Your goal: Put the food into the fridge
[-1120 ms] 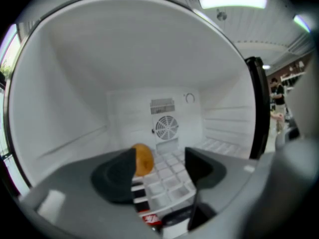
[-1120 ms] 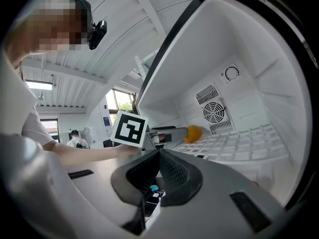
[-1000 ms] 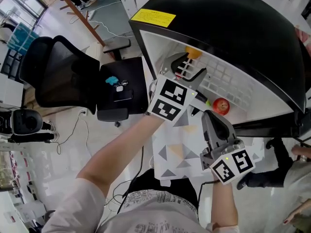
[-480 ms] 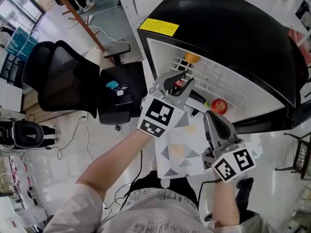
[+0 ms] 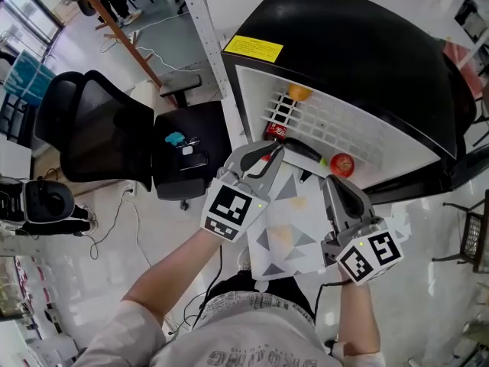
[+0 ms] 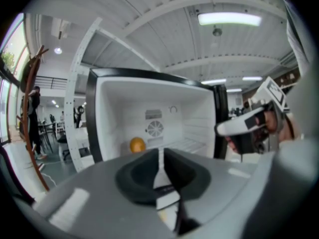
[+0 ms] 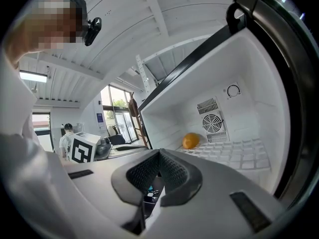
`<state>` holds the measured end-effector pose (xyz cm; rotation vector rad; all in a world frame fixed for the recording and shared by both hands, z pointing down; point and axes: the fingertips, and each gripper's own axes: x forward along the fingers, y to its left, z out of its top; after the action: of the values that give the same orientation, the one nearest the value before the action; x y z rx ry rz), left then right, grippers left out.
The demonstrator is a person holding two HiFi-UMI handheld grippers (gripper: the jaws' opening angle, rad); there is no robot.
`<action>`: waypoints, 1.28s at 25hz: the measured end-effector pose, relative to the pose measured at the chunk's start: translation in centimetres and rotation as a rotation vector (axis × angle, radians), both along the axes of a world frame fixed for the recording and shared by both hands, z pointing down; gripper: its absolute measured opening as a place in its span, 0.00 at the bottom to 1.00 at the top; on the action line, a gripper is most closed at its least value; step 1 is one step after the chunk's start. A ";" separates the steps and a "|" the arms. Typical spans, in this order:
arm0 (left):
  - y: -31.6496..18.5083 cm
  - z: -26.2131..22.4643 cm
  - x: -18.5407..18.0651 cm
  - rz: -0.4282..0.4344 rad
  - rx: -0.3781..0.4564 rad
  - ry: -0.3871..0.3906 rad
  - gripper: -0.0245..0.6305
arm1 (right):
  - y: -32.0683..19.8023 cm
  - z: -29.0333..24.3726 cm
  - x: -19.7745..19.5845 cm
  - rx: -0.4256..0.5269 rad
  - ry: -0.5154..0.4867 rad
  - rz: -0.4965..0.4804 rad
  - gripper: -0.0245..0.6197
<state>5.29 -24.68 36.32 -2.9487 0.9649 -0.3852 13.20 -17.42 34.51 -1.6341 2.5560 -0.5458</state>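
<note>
The black mini fridge [image 5: 367, 60] stands open, its white wire shelf [image 5: 336, 125] showing. On that shelf lie an orange [image 5: 299, 92], a red can [image 5: 275, 131] near the front left, and a red apple [image 5: 343, 164] at the front right. My left gripper [image 5: 267, 153] sits just outside the fridge, a little short of the can. Its jaws have just been closing, with nothing between them [image 6: 160, 156]. My right gripper [image 5: 334, 183] hovers in front of the apple, shut and empty [image 7: 159, 156]. The orange [image 6: 137, 145] shows at the back of the fridge; [image 7: 190, 140] is the same orange.
A black office chair [image 5: 92, 128] and a black seat [image 5: 187, 147] with small items stand to the left. A white shelf post [image 5: 206, 29] rises beside the fridge. A white patterned sheet [image 5: 286, 235] lies below the grippers. A wooden rack [image 6: 30, 113] stands far left.
My left gripper has drawn back out of the fridge toward me, leaving the red can on the shelf, and its jaws have closed. The right gripper has hardly moved.
</note>
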 end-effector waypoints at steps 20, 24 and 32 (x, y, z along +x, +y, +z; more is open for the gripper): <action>4.1 -1.7 -5.3 0.034 -0.025 0.088 0.05 | 2.4 -0.5 0.7 -0.016 0.038 0.089 0.02; 4.8 -2.2 -5.2 0.068 -0.025 0.115 0.05 | 2.6 -0.8 0.7 -0.011 0.045 0.100 0.02; 6.0 -3.0 -4.9 0.121 -0.031 0.148 0.05 | 3.2 -1.0 0.5 -0.012 0.059 0.100 0.02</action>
<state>0.39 -18.66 33.35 -3.0804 0.7939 -0.1819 13.65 -14.17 33.47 -1.7972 2.4982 -0.5136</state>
